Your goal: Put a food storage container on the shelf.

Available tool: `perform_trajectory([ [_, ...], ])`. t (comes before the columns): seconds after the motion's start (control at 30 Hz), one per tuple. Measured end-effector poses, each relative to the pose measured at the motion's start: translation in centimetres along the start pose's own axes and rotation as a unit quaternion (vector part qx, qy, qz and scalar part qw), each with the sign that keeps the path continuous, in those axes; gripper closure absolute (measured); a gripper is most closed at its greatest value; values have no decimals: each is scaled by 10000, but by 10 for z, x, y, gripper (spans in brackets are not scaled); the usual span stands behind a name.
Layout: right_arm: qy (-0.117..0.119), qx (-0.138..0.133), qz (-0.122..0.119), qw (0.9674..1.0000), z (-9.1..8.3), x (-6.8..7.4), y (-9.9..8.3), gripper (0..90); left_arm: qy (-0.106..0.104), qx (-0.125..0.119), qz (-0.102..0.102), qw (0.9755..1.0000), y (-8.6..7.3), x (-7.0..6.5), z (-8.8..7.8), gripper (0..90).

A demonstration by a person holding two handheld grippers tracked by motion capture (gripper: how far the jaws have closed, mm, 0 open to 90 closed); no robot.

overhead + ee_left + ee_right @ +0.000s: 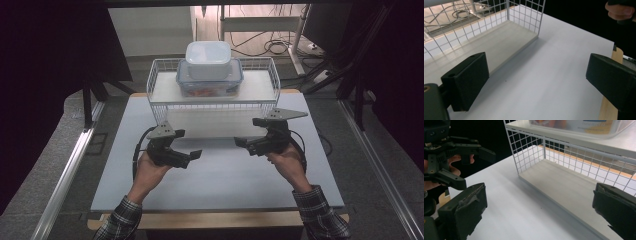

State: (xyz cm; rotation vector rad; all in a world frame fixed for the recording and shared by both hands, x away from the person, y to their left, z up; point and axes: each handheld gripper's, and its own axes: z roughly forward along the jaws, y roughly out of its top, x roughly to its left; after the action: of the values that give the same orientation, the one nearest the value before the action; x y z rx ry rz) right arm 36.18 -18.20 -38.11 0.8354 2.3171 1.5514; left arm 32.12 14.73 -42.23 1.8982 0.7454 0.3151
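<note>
A white wire rack [165, 91] stands at the back middle of the white table [225, 175]. On its upper shelf sits a clear box with a blue rim [210, 82] holding something orange-red, and a white lidded box [208, 52] is stacked on it. My left gripper [189, 144] hovers low in front of the rack's left end, open and empty. My right gripper [248, 131] is in front of the right end, also open and empty. The left gripper view shows wide-apart jaws of the left gripper [537, 68] over bare table. In the right gripper view, the right gripper [540, 200] faces the rack's lower shelf [564, 185].
The rack's lower shelf [499, 45] is a bare pale board. The clear box [579, 126] shows above it on the upper shelf. A wooden table edge [609, 107] runs along the front. Cables and metal stands [270, 45] lie on the floor behind the rack. Dark curtains flank both sides.
</note>
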Motion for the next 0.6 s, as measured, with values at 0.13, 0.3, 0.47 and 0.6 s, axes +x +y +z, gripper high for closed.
perform_trajectory([
  [0.13, -24, 22, -50, 10000, -1, 3, -3, 0, 16, 50, 18, 10000, -6, -4, 0, 43],
  [0.3, -55, 51, -84, 9999, -2, 6, -9, 0, 42, 95, 23, 9999, -14, -7, 0, 46],
  [0.47, -99, 78, -143, 9998, -3, 8, -16, 0, 89, 119, 36, 9999, -21, -12, 0, 46],
  [0.6, -104, 108, -183, 9997, -3, 10, -21, 0, 129, 158, 71, 9998, -27, -16, 0, 46],
])
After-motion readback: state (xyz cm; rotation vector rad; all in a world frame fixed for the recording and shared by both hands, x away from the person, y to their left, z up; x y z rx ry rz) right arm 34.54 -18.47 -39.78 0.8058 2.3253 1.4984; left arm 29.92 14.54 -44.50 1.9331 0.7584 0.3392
